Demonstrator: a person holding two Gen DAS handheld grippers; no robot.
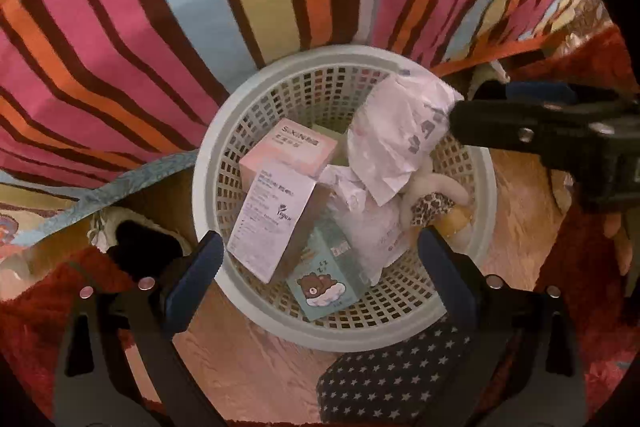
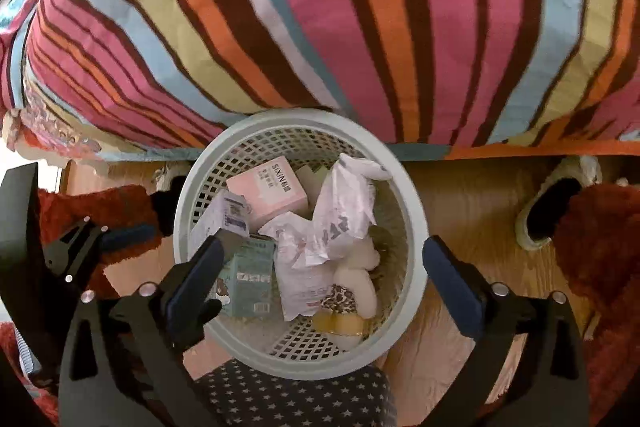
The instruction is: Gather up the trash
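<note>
Striped multicoloured bedding [image 2: 320, 7] fills twelve o'clock above my round pale latticed plastic basket [image 2: 416, 227] on wooden flooring [image 2: 472, 211], holding a crumpled white wrapper [image 2: 340, 211] and pink box [image 2: 268, 191]. Left gripper [image 1: 320, 267] and right gripper [image 2: 322, 273] hover over it, fingers spread, empty.

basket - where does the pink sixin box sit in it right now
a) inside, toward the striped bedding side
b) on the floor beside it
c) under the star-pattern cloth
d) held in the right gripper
a: the pink box lies inside the basket, on the side nearest the striped bedding, and both the left gripper and the right gripper are open and hold nothing.
</note>
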